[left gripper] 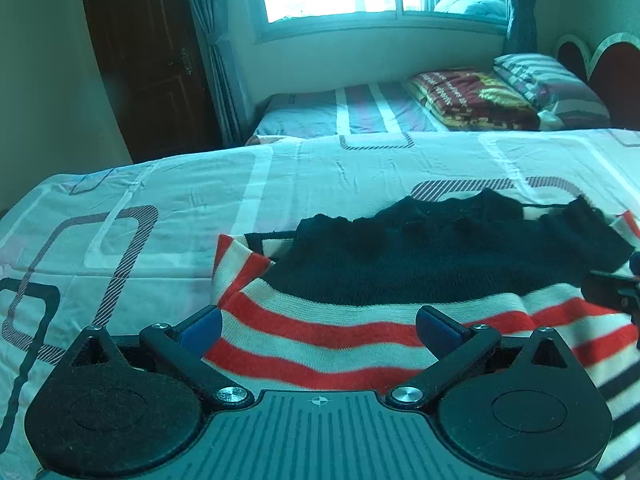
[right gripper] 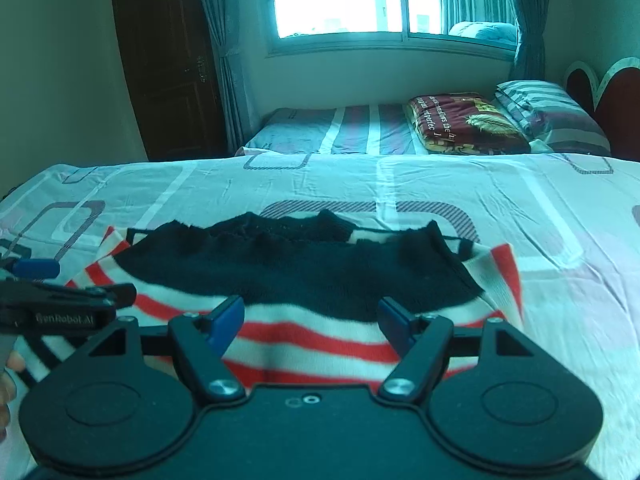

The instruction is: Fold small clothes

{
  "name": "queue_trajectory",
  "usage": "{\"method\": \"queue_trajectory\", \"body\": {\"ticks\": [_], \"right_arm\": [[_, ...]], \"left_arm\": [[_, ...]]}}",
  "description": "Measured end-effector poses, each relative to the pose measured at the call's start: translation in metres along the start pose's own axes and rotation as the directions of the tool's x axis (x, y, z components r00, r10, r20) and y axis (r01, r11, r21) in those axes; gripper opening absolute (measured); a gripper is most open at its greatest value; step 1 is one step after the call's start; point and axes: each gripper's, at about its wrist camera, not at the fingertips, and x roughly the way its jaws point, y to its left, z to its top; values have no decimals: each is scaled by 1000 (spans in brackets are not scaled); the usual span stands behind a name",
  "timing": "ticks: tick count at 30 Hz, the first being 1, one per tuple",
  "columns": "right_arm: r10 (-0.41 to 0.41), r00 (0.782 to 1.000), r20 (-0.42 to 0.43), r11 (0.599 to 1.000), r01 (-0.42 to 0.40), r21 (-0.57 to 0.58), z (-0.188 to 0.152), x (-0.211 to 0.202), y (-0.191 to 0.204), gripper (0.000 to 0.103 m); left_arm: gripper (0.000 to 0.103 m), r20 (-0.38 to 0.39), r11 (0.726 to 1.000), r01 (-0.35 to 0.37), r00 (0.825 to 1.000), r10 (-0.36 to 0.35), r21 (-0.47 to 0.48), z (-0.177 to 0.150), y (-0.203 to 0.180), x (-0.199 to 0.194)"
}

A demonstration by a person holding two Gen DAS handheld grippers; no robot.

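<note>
Nearest, the left tool (left gripper: pixel 318 326) and right tool (right gripper: pixel 311 320) are held wide open, nothing gripped. Beyond them the striped sweater (right gripper: pixel 320 336) is spread on the bed (right gripper: pixel 400 184), judged only partly folded; more folds remain.

sweater (left gripper: pixel 400 280) near hem: hidden under my left gripper (left gripper: pixel 318 326)
my hand (right gripper: pixel 8 384): cropped at left edge
blanket (right gripper: pixel 460 124) lettering: unreadable

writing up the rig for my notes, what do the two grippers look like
Both match: the left gripper and right gripper have black angled finger arms with silver screws, blue pads at the tips, and round black housings. The left body is ribbed grey with a crosshair mark; its side reads GenRobot.AI.
</note>
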Motion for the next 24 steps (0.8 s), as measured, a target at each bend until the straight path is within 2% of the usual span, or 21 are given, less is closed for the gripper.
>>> {"method": "queue_trajectory", "body": {"ticks": [4,7,18,21,24], "right_arm": [[-19,999,-35,999,18,-33,-1,22,-1,73],[-40,993,-109,998,34,-57,-12,42,-6,73],[6,999,-37,1000,-7,-26,-8,19,-4,74],[-23,998,-57,999,21,-31,-13,23,-1,74],[-56,994,-99,998,53,-37,-23,29,-2,74]], "left_arm": [[102,-51,1000,-30,998,29,-1,-4,-1,23],[102,-76,1000,-21,997,19,-23,-14,4,34],[102,-64,998,-4,998,0,-59,-15,24,13],[102,-81,999,8,997,-11,-39,-20,26,18],[102,-80,998,27,996,-32,-63,-27,32,22]]}}
